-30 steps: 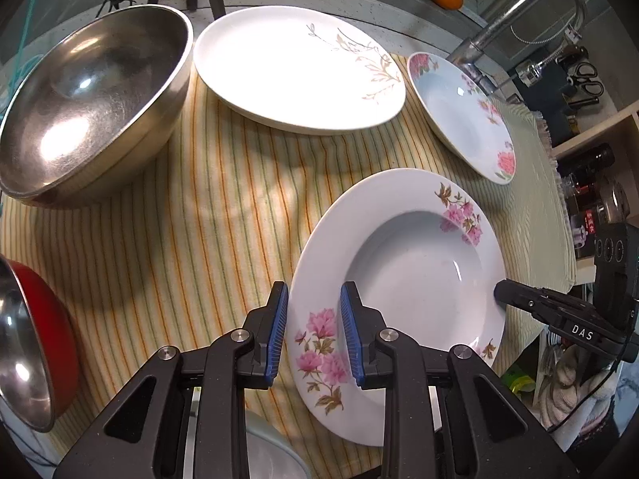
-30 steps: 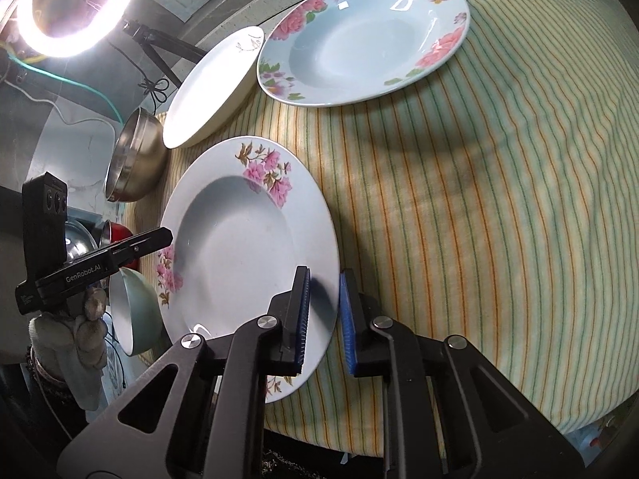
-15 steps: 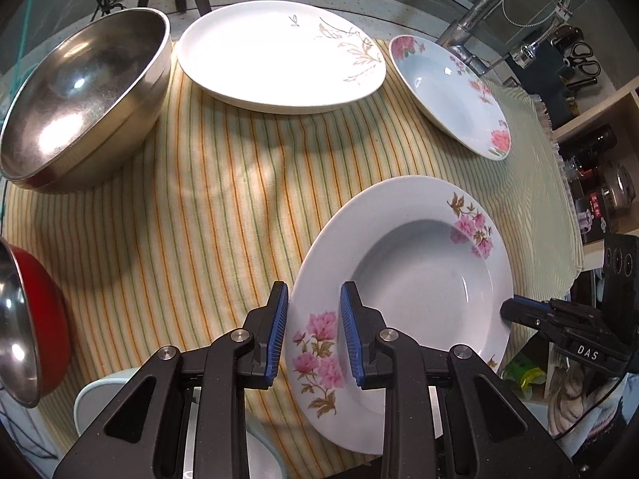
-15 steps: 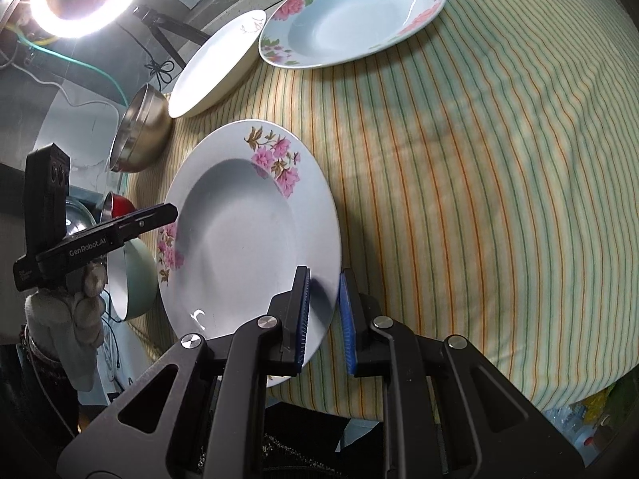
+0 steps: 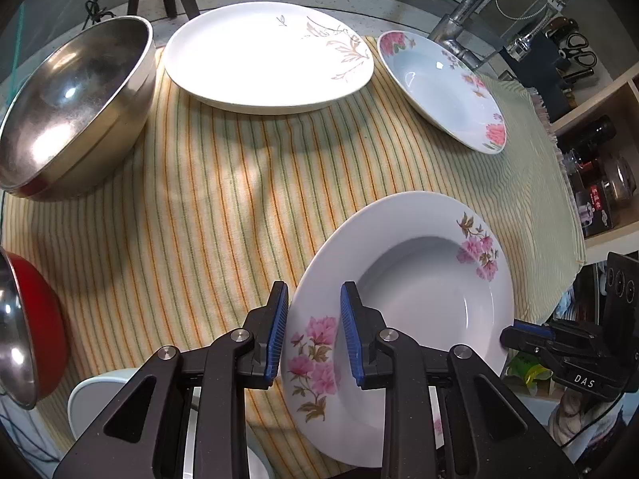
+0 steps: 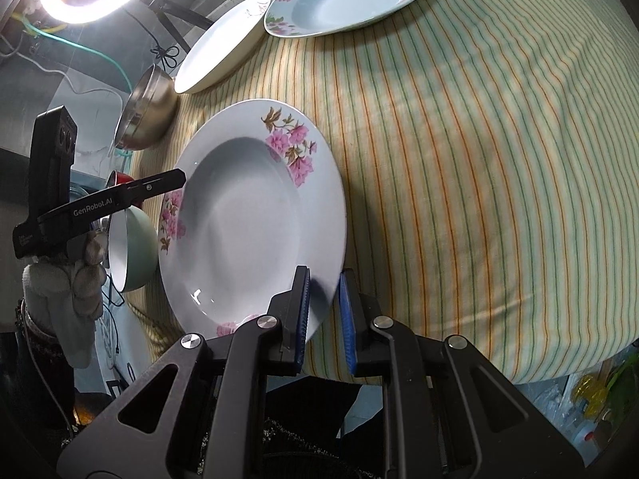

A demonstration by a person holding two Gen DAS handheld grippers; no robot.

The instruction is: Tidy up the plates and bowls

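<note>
Fingers (image 5: 277, 335) of the left gripper (image 5: 313, 335) were closed on the near-left rim of the deep flowered plate (image 5: 419, 299); the right gripper (image 6: 323, 319) pinched the opposite, right rim of the same plate, blue pads set against both faces.

Location: plate held between the two grippers, tilted, over the near edge of the striped cloth (image 5: 191, 215); whether its underside touched the cloth could not be told.

Description: white, wide rim, sunken centre, pink blossoms with brown leaves at three places on the rim.

Step, as judged: two-handed carrying of this plate toward a stack. Likely destination: the similar blue-tinted flowered plate (image 5: 443, 88) at far right, or the flat white plate (image 5: 263, 56) at far centre. Next move calls for level carriage, centring over the chosen plate, and both grips loosened together.
</note>
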